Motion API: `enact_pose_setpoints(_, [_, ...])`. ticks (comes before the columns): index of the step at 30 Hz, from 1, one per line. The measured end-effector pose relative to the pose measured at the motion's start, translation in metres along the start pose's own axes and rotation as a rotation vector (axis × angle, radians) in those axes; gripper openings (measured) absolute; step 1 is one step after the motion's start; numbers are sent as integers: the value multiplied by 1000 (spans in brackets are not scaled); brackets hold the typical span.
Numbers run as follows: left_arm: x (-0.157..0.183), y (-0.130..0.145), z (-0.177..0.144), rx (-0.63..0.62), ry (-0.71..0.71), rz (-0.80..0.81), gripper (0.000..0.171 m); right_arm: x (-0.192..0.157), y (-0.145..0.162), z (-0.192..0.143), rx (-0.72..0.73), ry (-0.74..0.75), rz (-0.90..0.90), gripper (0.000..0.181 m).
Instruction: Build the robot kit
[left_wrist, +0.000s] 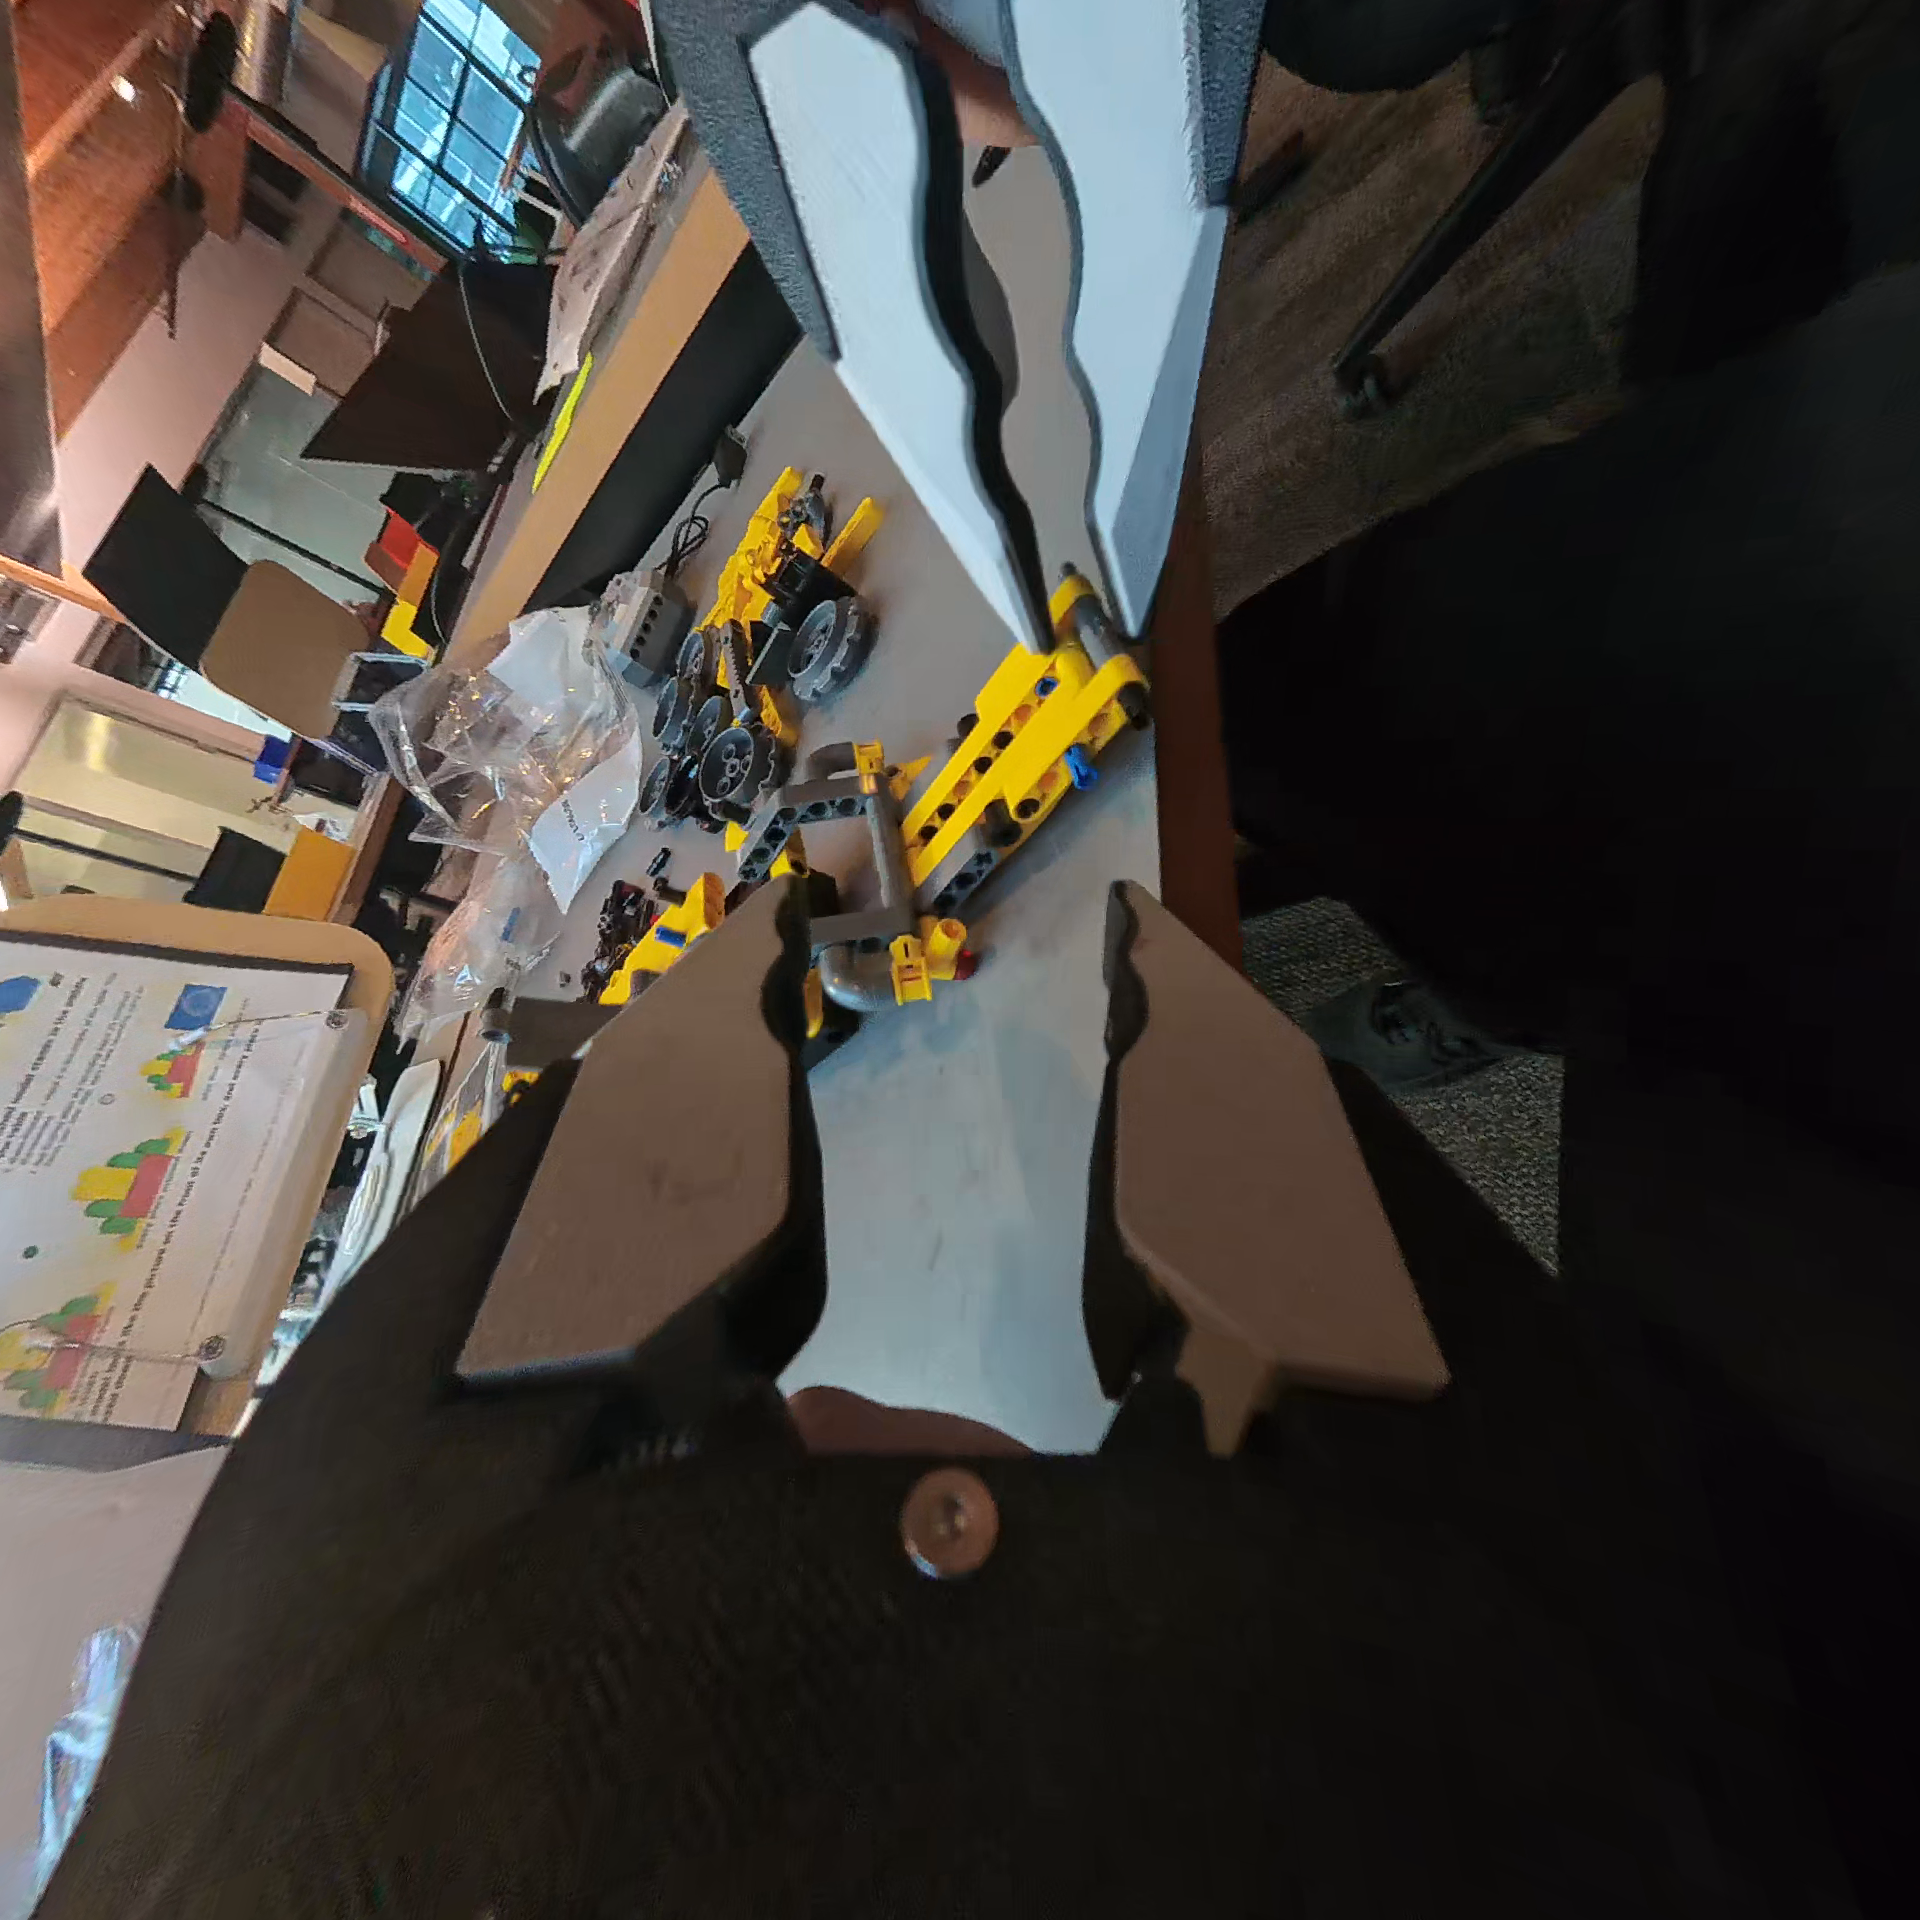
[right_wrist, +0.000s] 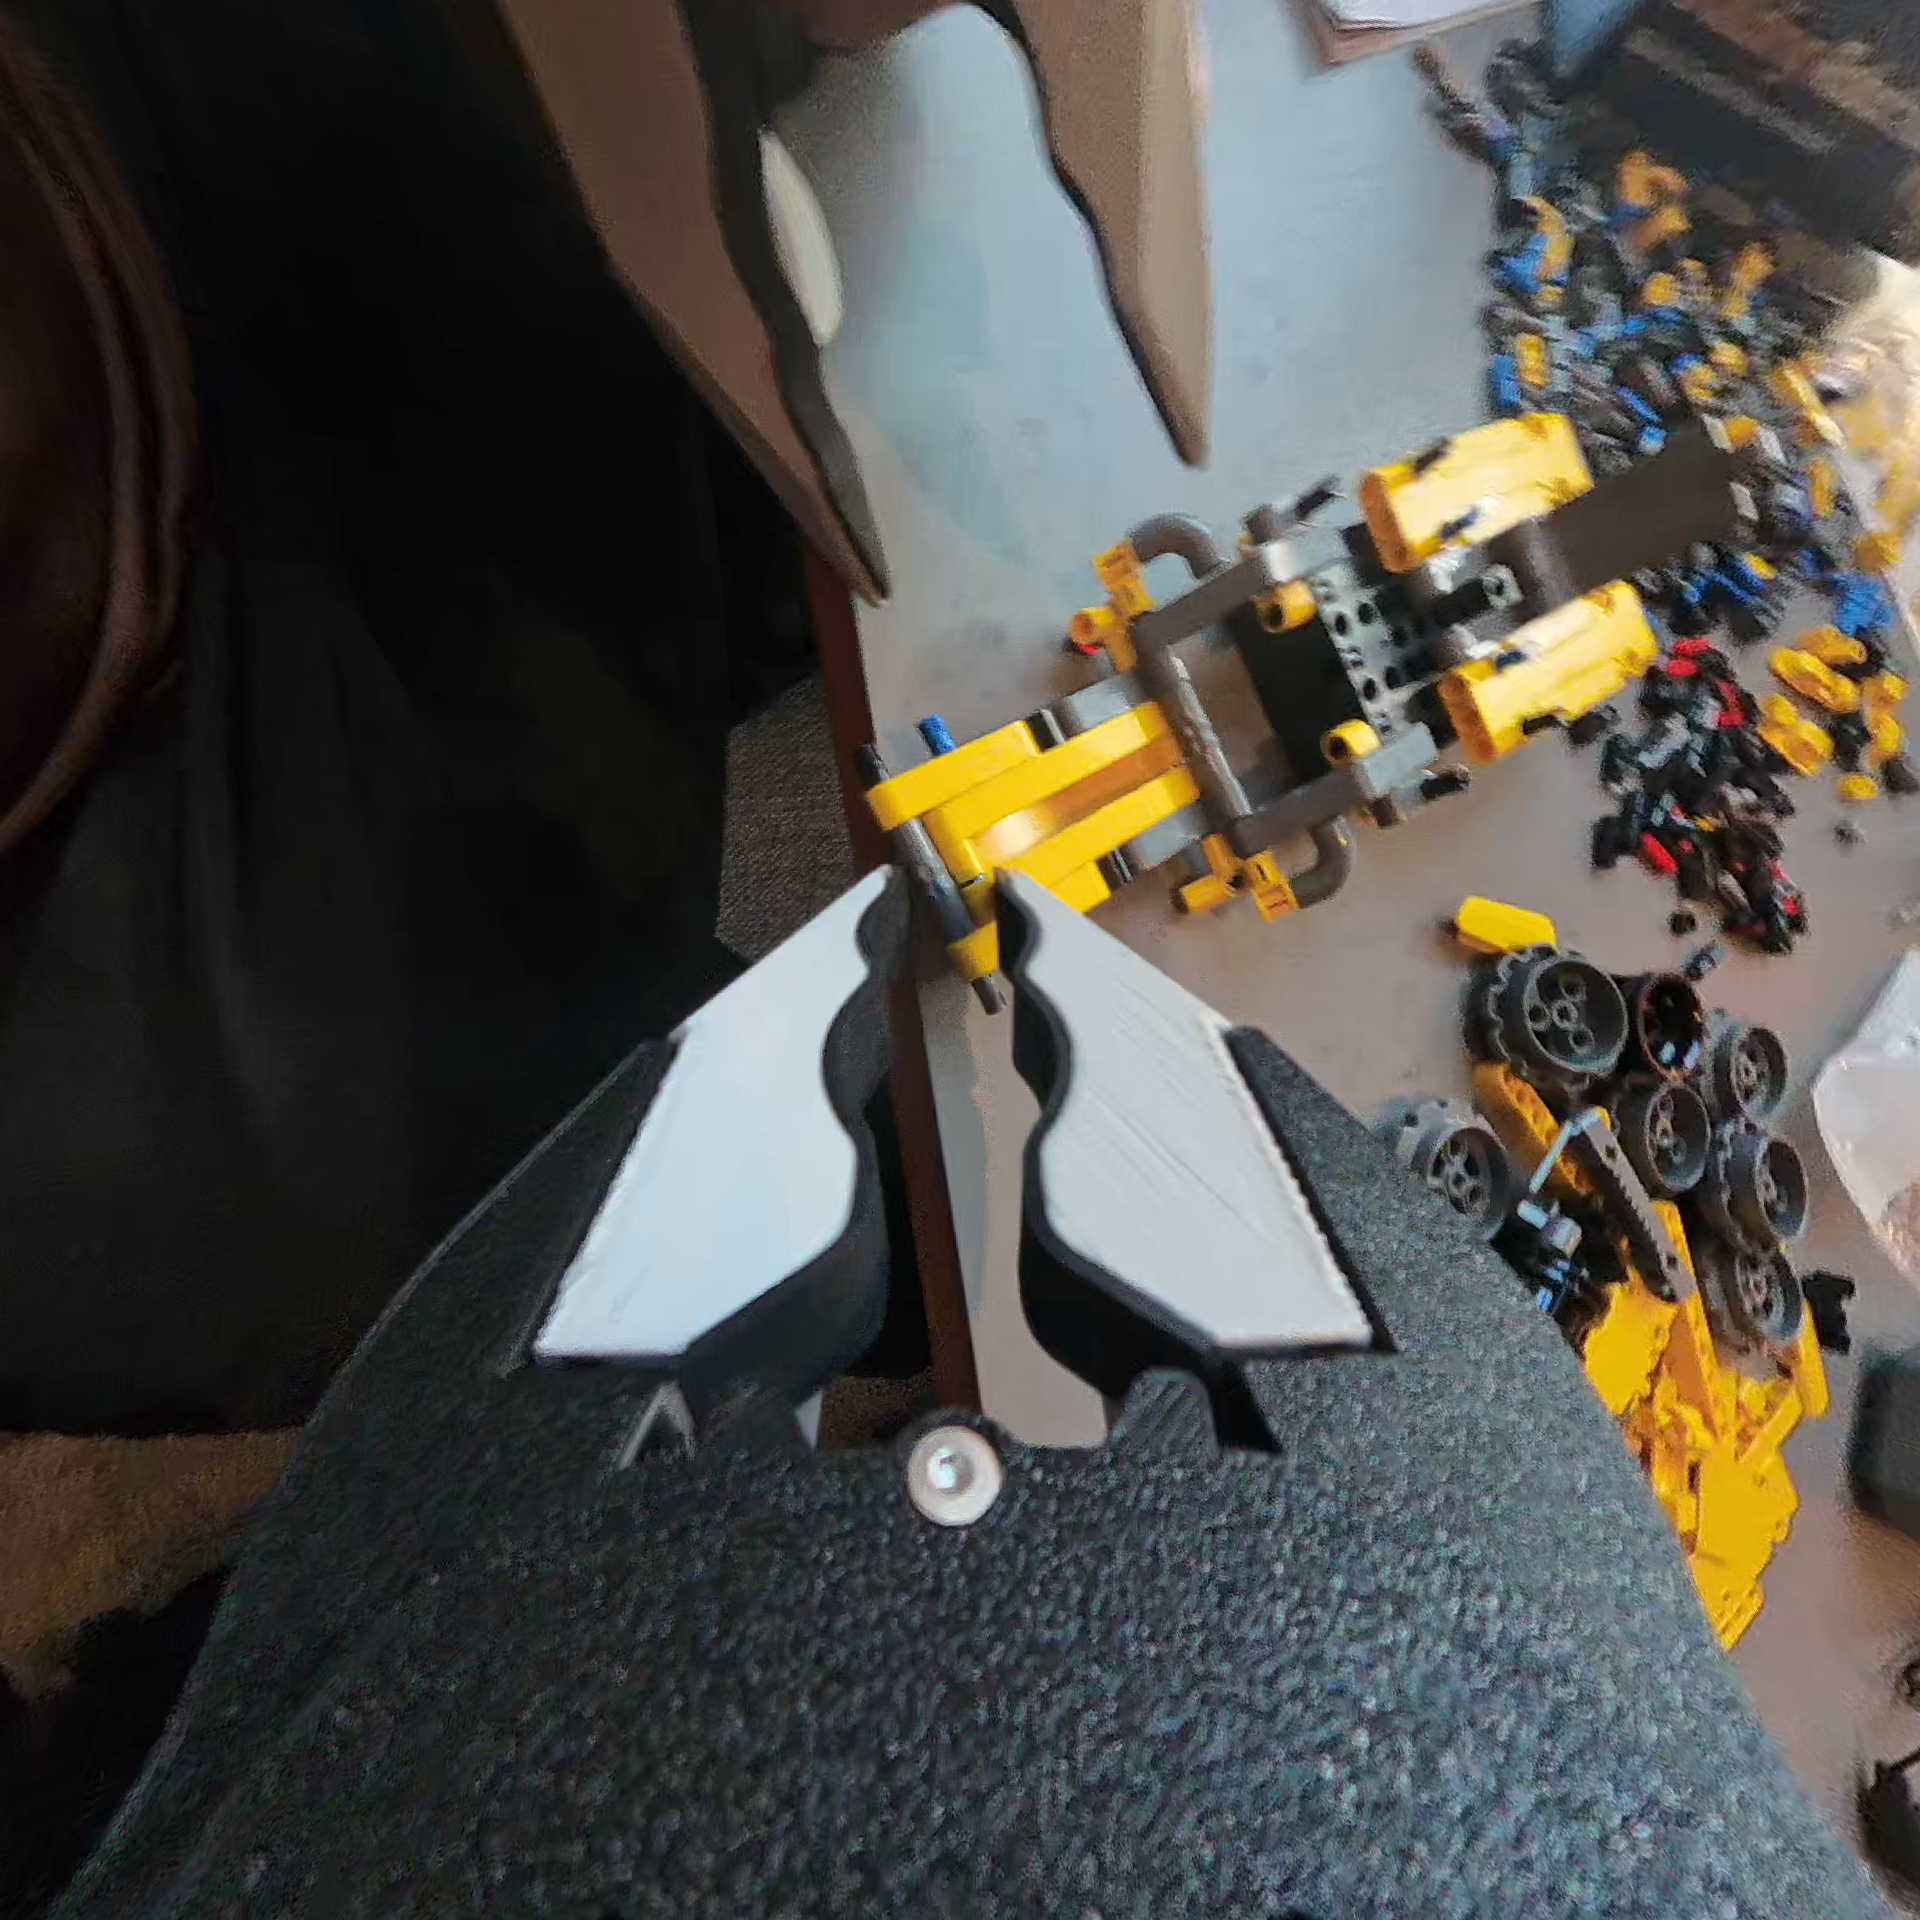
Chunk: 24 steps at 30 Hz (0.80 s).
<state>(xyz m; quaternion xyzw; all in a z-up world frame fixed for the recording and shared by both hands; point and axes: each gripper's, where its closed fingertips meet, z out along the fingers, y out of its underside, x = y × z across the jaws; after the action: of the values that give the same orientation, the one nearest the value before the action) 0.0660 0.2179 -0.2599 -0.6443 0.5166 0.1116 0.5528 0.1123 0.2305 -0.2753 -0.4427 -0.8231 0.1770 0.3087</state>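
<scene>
Two handheld claws meet over a half-built brick vehicle at a table's edge

The right gripper (right_wrist: 951, 914), white-fingered, has its tips pinched on the grey axle at the end of the yellow and grey brick model (right_wrist: 1195, 727), which lies flat with that end at the near edge of the grey table (right_wrist: 987, 416); the left gripper (left_wrist: 956, 914), brown-fingered, hangs with its jaws wide apart and nothing in them, just above the model's curved grey far end. Grey wheels (left_wrist: 727, 748), clear plastic bags (left_wrist: 499, 717) and loose small parts (right_wrist: 1683, 810) lie scattered beyond, a printed sheet (left_wrist: 135, 1143) stands to one side, carpet (left_wrist: 1351, 343) shows below, and a window (left_wrist: 457, 114) lights the cluttered room
</scene>
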Motion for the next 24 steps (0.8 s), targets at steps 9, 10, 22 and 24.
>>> enact_pose_setpoints(9, [-10,-3,24,-56,28,-147,32,30,-38,-17,144,-98,19,4])
enact_pose_setpoints(10, [-14,-4,25,-52,31,-189,19,38,-42,-18,161,-95,40,4])
enact_pose_setpoints(22, [-80,14,17,-6,268,-1158,12,92,-21,17,234,-118,494,60])
enact_pose_setpoints(24, [-88,16,15,52,325,-1341,12,91,-10,32,192,-139,569,60])
